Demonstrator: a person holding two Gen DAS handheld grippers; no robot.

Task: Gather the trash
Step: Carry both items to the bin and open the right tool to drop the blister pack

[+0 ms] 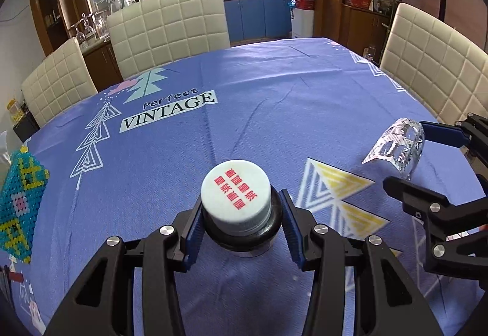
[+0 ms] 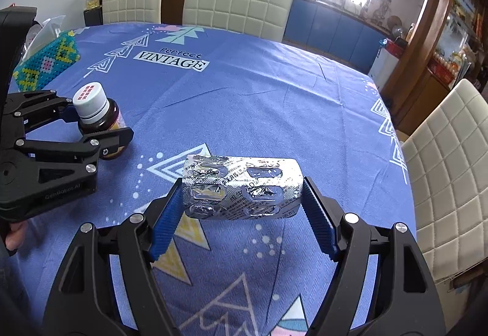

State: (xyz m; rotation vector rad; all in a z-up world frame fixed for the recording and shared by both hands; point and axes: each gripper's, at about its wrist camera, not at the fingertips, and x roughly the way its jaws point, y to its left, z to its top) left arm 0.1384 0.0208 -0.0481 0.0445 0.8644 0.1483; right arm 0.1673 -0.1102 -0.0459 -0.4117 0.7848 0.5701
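Jaws of the left gripper clamp a brown bottle with a white cap near the counter's left edge; the right gripper pinches an emptied foil blister pack, raised above the blue tablecloth toward the near edge

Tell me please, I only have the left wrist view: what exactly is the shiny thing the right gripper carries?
Observer: It is a foil blister pack, its pockets torn open, clamped by its two short ends in the right gripper.
Operator: Is it off the table?
Observer: Yes, its shadow lies on the tablecloth beneath it.
Operator: What does my bottle look like from the side?
Observer: The bottle is dark brown glass with a white cap; the left gripper grips it below the cap.
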